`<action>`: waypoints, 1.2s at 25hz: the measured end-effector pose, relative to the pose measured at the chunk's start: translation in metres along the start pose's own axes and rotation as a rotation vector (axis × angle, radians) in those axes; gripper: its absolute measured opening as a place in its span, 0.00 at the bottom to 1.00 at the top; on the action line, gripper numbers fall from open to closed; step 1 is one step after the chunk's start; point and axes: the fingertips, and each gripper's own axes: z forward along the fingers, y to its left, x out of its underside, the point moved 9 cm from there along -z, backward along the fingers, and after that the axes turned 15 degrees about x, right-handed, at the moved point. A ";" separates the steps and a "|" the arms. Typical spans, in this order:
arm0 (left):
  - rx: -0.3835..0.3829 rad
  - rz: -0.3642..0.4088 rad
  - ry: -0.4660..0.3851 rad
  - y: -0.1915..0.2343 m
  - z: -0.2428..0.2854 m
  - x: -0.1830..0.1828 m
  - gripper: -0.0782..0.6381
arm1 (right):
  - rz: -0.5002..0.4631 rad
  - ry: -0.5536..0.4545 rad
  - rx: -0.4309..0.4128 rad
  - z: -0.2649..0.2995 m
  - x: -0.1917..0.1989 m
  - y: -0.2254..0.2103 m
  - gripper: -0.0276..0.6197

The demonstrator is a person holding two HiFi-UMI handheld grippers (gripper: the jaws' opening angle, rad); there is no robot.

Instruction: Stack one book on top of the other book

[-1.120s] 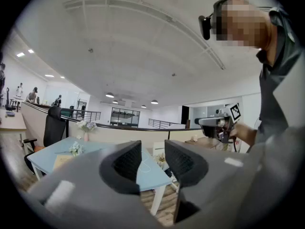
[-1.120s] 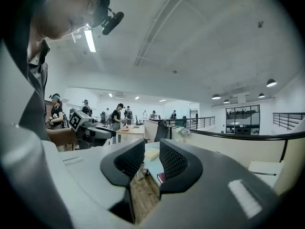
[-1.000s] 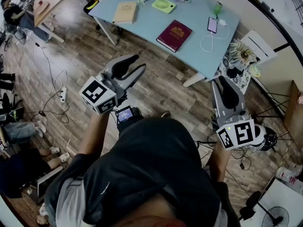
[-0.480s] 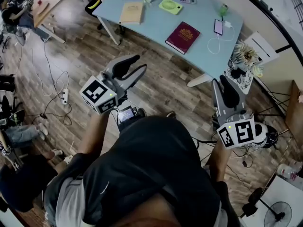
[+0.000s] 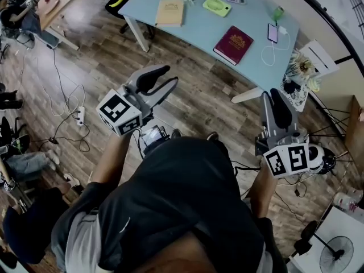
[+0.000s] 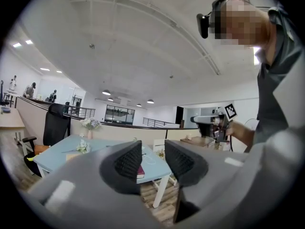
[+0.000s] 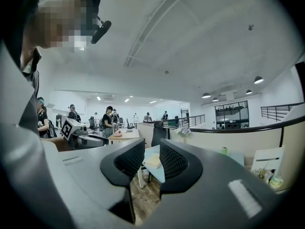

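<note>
1. Approach under way: table [image 5: 199,27] slid rightward across the head view over the last second, with both grippers kept raised ahead of the body, well short of the table's near edge.
2. Toward the table's left end: tan book [image 5: 170,12], lying flat. Closer to the table's right end and near edge: maroon book [image 5: 233,44], also flat, well apart from the tan one. Not yet stacked.
3. Left gripper [image 5: 165,75]: jaws parted by a narrow gap, nothing between the pads, only the far table showing through in the left gripper view.
4. Right gripper [image 5: 273,92]: same narrow gap, empty, pointed toward the table from off its right corner.
5. For the task, as a judgement: no grasp begun, merely closing on the table. Likely need to widen one pair of jaws before reaching either book, then carry it across onto the other.
6. Also on the table: green fan [image 5: 216,6] beyond the maroon book, phone [image 5: 272,33] at the right end. Best kept clear of.
</note>
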 end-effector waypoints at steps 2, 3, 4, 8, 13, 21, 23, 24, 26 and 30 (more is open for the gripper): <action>-0.002 -0.015 -0.003 0.003 -0.011 0.004 0.34 | -0.007 0.015 0.003 0.001 0.002 0.011 0.19; 0.000 -0.021 -0.006 0.004 -0.015 0.006 0.34 | -0.013 0.021 0.003 0.001 0.002 0.016 0.19; 0.002 -0.025 -0.009 0.006 -0.018 0.008 0.34 | -0.019 0.027 0.003 0.002 0.001 0.020 0.19; 0.000 -0.047 -0.018 0.014 -0.027 0.014 0.34 | -0.027 0.049 0.005 0.009 0.001 0.028 0.19; -0.021 -0.077 -0.025 0.024 -0.017 0.027 0.34 | -0.028 0.076 -0.016 0.034 0.003 0.015 0.19; -0.078 -0.097 -0.016 0.037 0.011 0.027 0.34 | -0.015 0.063 -0.089 0.081 0.002 -0.012 0.19; -0.086 -0.093 -0.013 0.045 0.033 0.025 0.34 | -0.018 0.059 -0.102 0.094 0.001 -0.032 0.19; -0.089 -0.090 -0.010 0.047 0.044 0.023 0.34 | -0.016 0.062 -0.108 0.100 0.002 -0.042 0.19; -0.097 -0.085 -0.008 0.050 0.061 0.019 0.34 | -0.007 0.074 -0.120 0.112 0.007 -0.061 0.19; -0.134 -0.076 0.001 0.064 0.093 0.010 0.34 | 0.012 0.077 -0.157 0.143 0.012 -0.094 0.19</action>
